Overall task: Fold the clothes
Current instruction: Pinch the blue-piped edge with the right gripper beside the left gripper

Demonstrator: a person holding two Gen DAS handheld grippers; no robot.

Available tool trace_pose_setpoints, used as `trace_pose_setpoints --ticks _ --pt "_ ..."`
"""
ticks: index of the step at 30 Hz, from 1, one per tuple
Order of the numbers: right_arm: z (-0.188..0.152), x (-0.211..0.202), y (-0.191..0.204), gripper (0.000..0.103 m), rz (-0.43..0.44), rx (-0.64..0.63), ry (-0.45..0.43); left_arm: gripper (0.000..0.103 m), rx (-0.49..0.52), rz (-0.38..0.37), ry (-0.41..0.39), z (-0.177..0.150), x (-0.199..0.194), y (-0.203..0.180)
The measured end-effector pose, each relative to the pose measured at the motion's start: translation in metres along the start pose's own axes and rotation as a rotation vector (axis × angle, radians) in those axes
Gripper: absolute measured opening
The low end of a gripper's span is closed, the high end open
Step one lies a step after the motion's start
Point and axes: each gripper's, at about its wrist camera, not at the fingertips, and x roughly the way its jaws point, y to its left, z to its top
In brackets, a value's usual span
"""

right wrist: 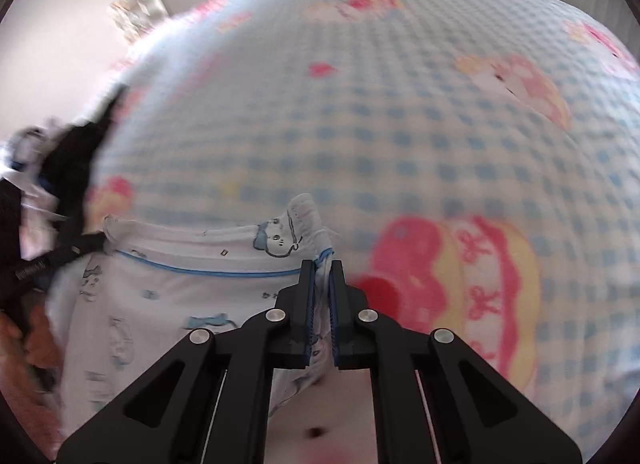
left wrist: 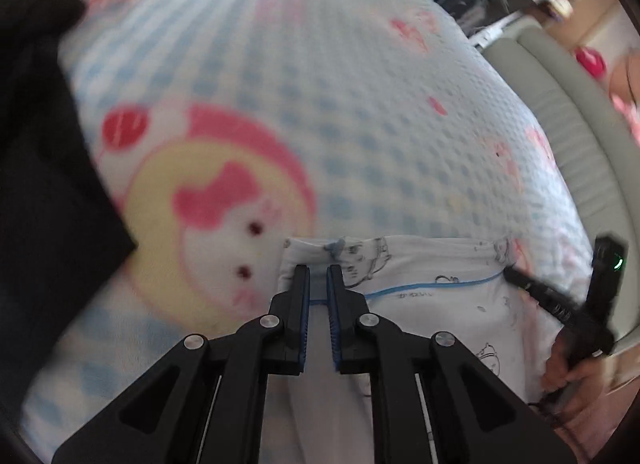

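**Both grippers clamped on a white printed garment over the bed**

The left gripper (left wrist: pixel 319 270) sits at the lower middle of its own view, jaws nearly together, pinching the upper left corner of a white garment (left wrist: pixel 432 304) with small cartoon prints and a thin blue line of piping. The cloth runs up between the blue pads and spreads to the right across the lower part of that frame.

At the far right of the same view the right gripper (left wrist: pixel 510 274) reaches in from the lower right and bites the garment's other top corner, with a hand (left wrist: pixel 568 380) below it.

In the right wrist view the right gripper (right wrist: pixel 322 266) is closed on bunched fabric at the garment's (right wrist: pixel 180 304) upper right corner, just under the elastic waistband. The left gripper (right wrist: pixel 102 242) holds the opposite corner at the left edge of the frame.

Behind the garment lies a bedspread (left wrist: pixel 360 112) in blue and white check with pink and yellow cartoon figures. A dark piece of clothing (left wrist: pixel 44 144) fills the left side of the left wrist view. A grey padded headboard (left wrist: pixel 576 120) curves along the right side there.
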Motion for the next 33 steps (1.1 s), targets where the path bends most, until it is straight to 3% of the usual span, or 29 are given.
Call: trace_pose_setpoints --ticks 1,3,4,5,6,10,11,13,15,19,21,24,28,30,33 --pt "-0.003 0.003 -0.004 0.007 0.008 0.02 0.012 0.01 -0.018 -0.034 -0.017 -0.001 -0.006 0.004" --pt "-0.004 -0.002 -0.007 0.021 0.03 0.031 -0.008 0.019 0.004 -0.072 -0.044 -0.001 -0.014 0.002" --pt "-0.003 -0.008 -0.005 0.025 0.053 0.024 -0.048 0.037 0.019 -0.094 -0.051 -0.001 -0.017 -0.001" --pt "-0.001 -0.011 -0.004 0.036 0.068 0.02 -0.067 0.044 0.031 -0.121 -0.053 -0.001 -0.018 -0.004" --pt "0.001 -0.012 -0.003 0.042 0.078 0.019 -0.074 0.044 0.043 -0.134 -0.053 0.0 -0.018 -0.007" --pt "0.009 -0.001 -0.004 0.042 0.07 0.035 -0.045 0.041 0.101 -0.095 -0.036 0.001 -0.004 -0.024" --pt "0.01 0.005 -0.005 0.042 0.067 0.05 -0.031 0.033 0.104 -0.093 -0.028 0.001 0.003 -0.026" --pt "0.008 0.01 -0.006 0.042 0.067 0.08 -0.039 0.005 0.106 -0.088 -0.016 0.0 0.013 -0.028" --pt "0.005 0.014 -0.006 0.042 0.069 0.111 -0.053 0.005 0.1 -0.079 -0.027 -0.003 0.013 -0.028" --pt "0.001 0.004 -0.001 0.04 0.073 0.1 -0.083 0.005 0.127 -0.067 -0.117 -0.007 -0.029 -0.031" --pt "0.002 0.0 0.0 0.031 0.077 0.118 -0.108 0.005 0.136 -0.06 -0.136 -0.004 -0.042 -0.03" --pt "0.004 0.012 0.001 0.031 0.09 0.164 -0.088 0.005 0.141 -0.007 -0.097 0.005 -0.034 -0.025" --pt "0.004 0.034 0.009 0.032 0.055 0.156 -0.031 0.01 0.093 0.077 0.049 0.012 0.006 -0.004" --pt "0.005 0.028 0.007 0.032 0.074 0.173 -0.024 0.01 0.061 0.047 0.039 0.008 -0.003 -0.002" --pt "0.001 -0.002 0.006 0.035 0.122 0.153 -0.039 0.01 0.053 -0.027 -0.059 -0.008 -0.042 -0.009"
